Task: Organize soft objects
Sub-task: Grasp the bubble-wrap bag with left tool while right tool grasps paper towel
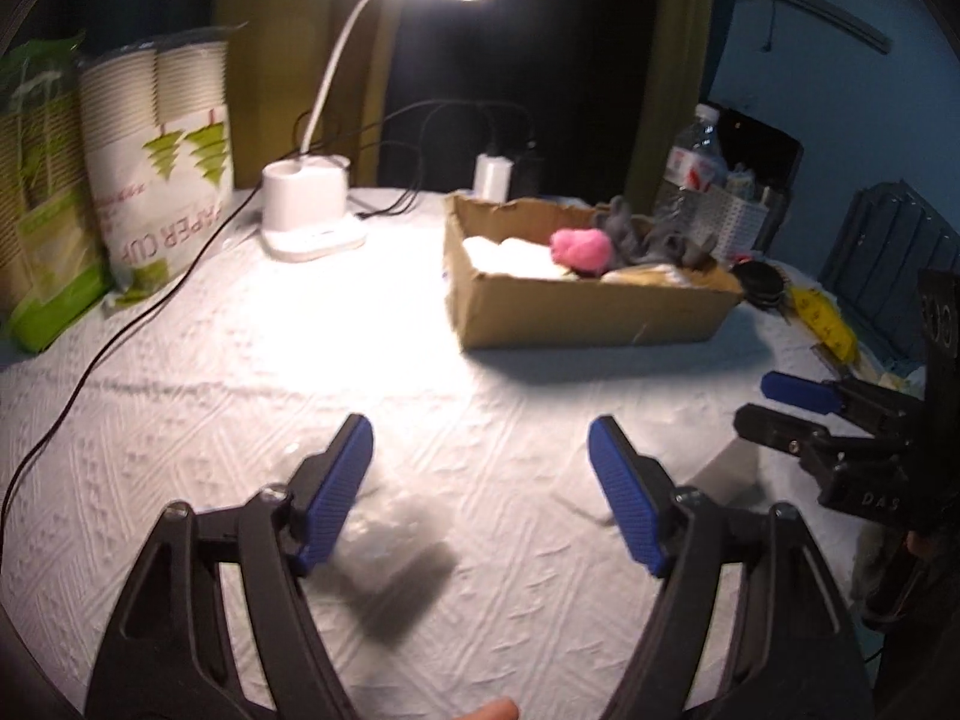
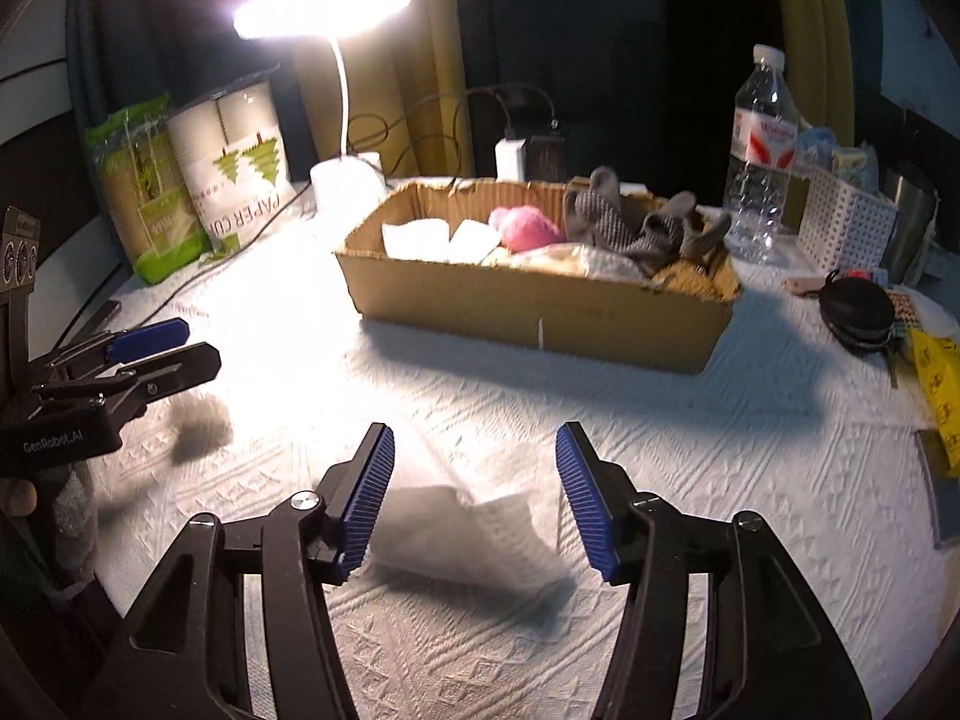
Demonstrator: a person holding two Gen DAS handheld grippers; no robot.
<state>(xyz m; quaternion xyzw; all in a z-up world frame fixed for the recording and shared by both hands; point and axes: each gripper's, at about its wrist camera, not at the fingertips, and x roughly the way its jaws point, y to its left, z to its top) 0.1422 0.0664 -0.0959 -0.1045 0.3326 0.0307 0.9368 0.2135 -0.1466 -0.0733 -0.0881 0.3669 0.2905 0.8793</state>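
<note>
— Soft objects mostly sit in our cardboard box (image 2: 540, 324) at the back of the worktop (image 2: 720, 450); one white cloth (image 2: 474, 534) lies flat in front of our right gripper (image 2: 474, 474). How are we holding it?

— Low and level, fingers (image 2: 372, 480) spread wide, gripping nothing. Our left gripper (image 1: 480, 480) hovers alongside over the worktop, fingers likewise released, a blurred pale lump (image 1: 390, 528) beneath them.

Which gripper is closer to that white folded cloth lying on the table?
Right. The right gripper hangs open directly over the white folded cloth; the left gripper, also open, sits off to its left.
</note>
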